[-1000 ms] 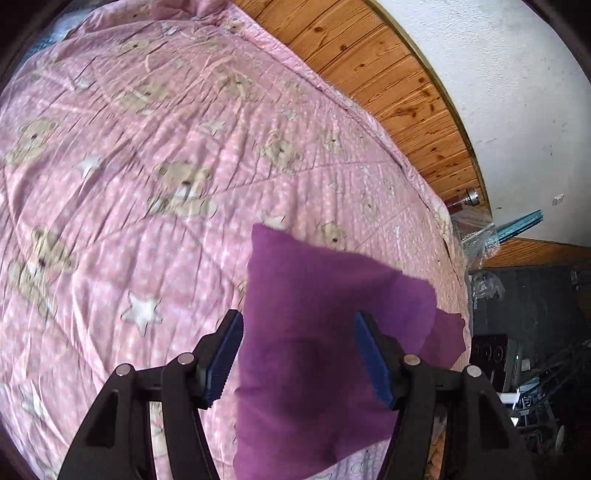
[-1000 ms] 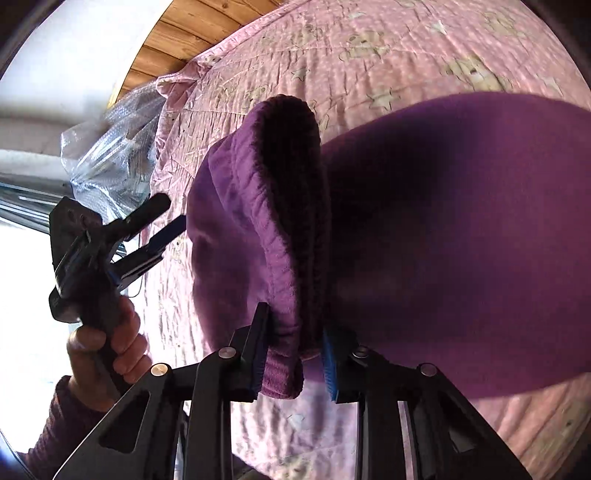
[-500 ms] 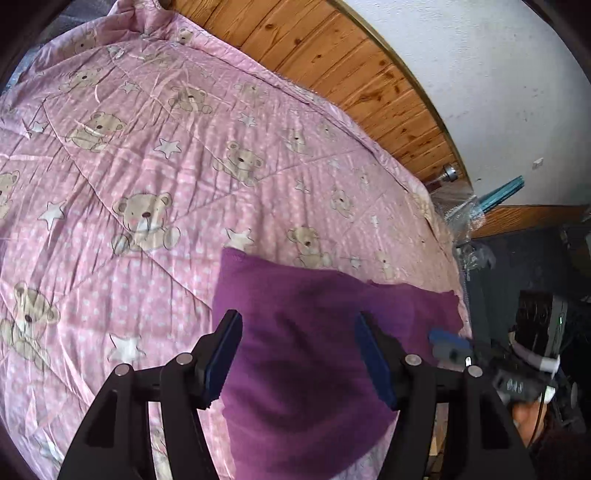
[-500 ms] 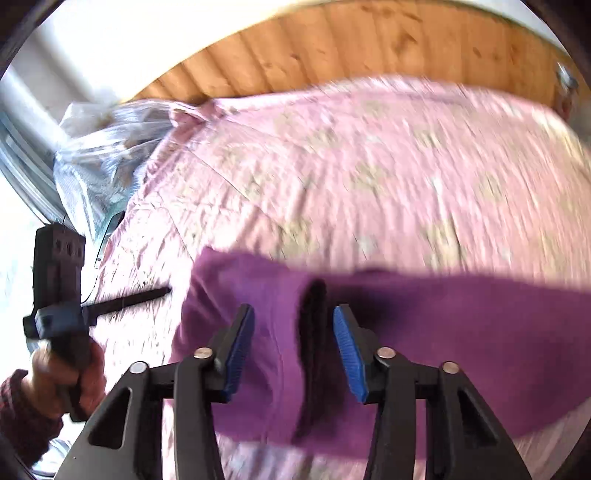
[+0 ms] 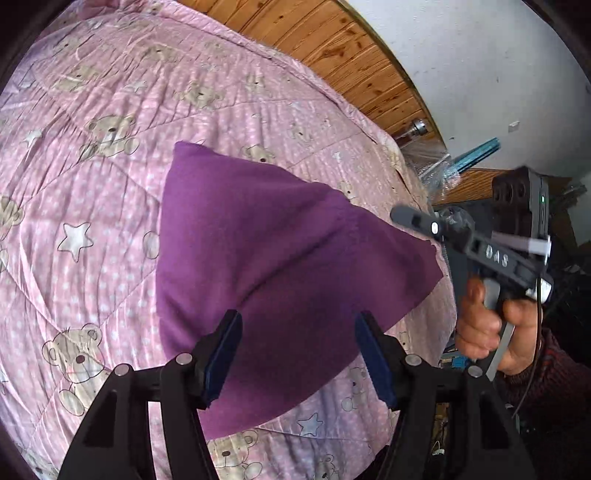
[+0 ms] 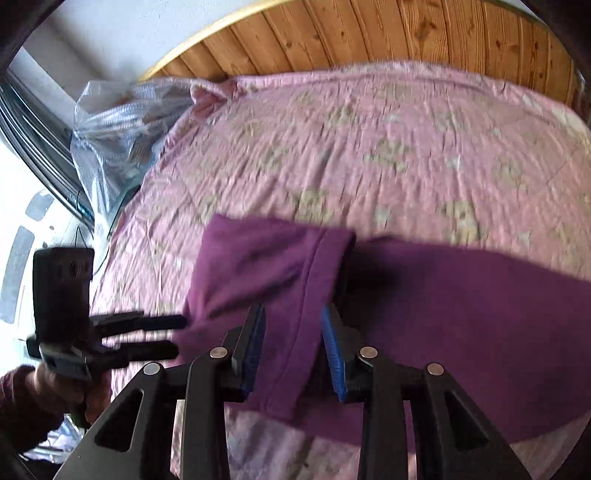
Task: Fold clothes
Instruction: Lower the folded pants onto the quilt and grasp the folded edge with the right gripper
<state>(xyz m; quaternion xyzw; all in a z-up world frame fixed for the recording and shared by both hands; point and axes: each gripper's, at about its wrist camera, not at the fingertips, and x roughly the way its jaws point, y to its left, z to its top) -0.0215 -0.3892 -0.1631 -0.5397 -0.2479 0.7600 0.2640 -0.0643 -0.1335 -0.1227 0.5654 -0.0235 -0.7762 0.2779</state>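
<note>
One purple garment (image 5: 280, 258), two grippers (jaws apart), one quilt (image 5: 110, 110)

Left gripper (image 5: 298, 356) and right gripper (image 6: 293, 350) both hover with jaws parted, holding nothing.

Daylight floods in from the blown-out window (image 6: 22, 229) at my left. My right view smears with motion blur, perhaps shake; fisheye bends the wooden wall (image 6: 406, 33), corners dark.

a bed under a pink teddy-bear quilt (image 5: 110, 192) carries one folded purple garment (image 5: 266, 258) lying flat.
</note>
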